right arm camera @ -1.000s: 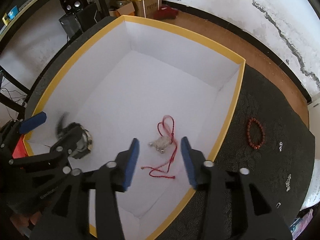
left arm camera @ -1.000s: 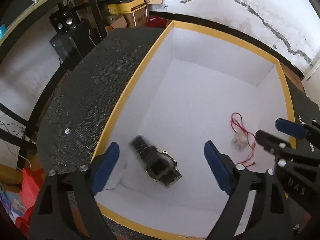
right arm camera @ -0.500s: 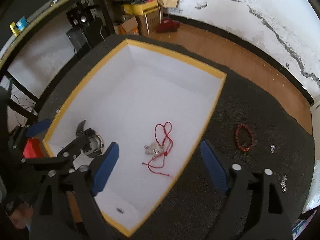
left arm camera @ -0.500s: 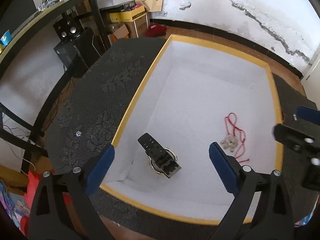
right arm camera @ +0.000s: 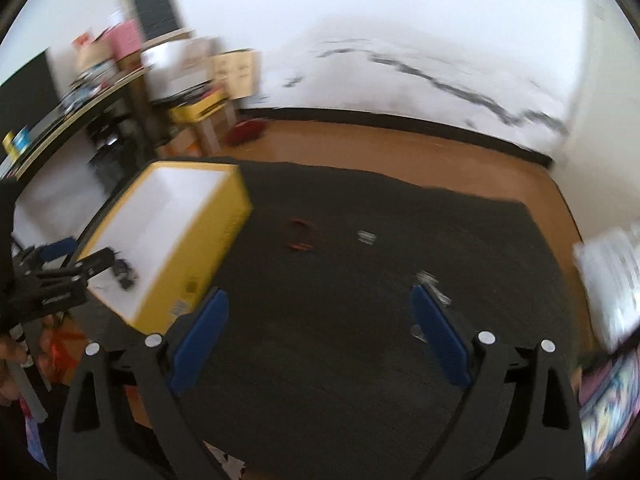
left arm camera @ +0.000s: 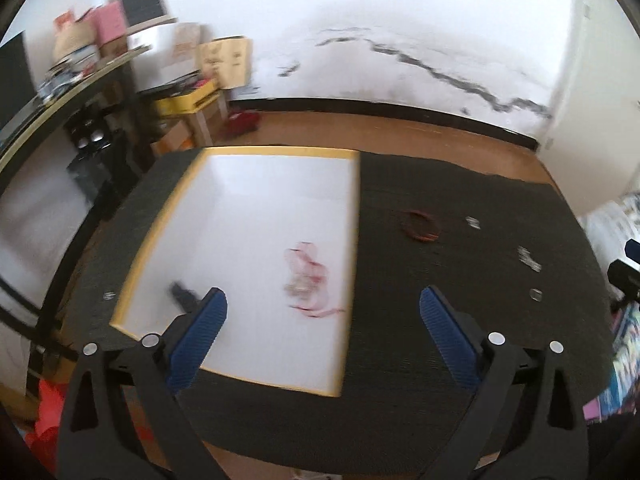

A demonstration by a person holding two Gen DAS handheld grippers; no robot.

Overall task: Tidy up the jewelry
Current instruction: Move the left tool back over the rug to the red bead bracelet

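A yellow-rimmed white box [left arm camera: 140,240] [right arm camera: 208,232] stands at the table's left. In it lie a red cord necklace [left arm camera: 310,280] and a dark watch [left arm camera: 182,294] [right arm camera: 124,272], the watch partly hidden behind my left finger. A red bead bracelet [left arm camera: 420,226] [right arm camera: 300,236] and small silver pieces [left arm camera: 528,258] [right arm camera: 366,236] lie on the dark mat. My left gripper [left arm camera: 322,330] is open and empty, high above the box's near edge. My right gripper [right arm camera: 318,330] is open and empty above the mat; a silver piece [right arm camera: 426,278] lies by its right finger. Both views are blurred.
The dark mat [left arm camera: 460,360] covers the table. A shelf with boxes [left arm camera: 80,64] stands at the far left, with a wooden floor [right arm camera: 400,160] and a white wall beyond. Colourful papers [right arm camera: 608,412] lie past the table's right edge.
Both grippers have pulled up and back from the box, the right one swinging right over the mat. The watch and red necklace stay lying in the box.
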